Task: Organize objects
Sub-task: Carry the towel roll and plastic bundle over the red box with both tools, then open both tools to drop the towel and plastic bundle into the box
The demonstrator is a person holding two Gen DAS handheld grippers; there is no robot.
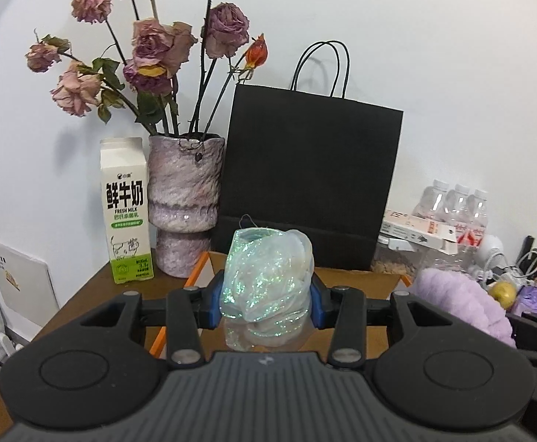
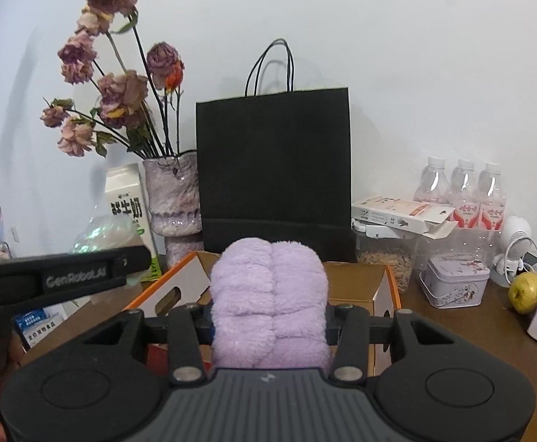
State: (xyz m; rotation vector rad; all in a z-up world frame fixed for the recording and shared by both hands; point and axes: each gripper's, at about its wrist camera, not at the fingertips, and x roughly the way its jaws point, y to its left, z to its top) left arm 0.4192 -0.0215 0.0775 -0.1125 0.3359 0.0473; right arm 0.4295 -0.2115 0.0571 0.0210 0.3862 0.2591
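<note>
Left wrist view: left gripper (image 1: 266, 300) clamped on crumpled iridescent plastic wrap (image 1: 264, 276), translucent, green-glittering, raised above orange-edged cardboard box (image 1: 200, 265). Right wrist view: right gripper (image 2: 270, 318) squeezing fluffy lilac plush (image 2: 270, 294), ribbed and soft, above the same box. Far behind: black paper bag (image 2: 274, 169).
</note>
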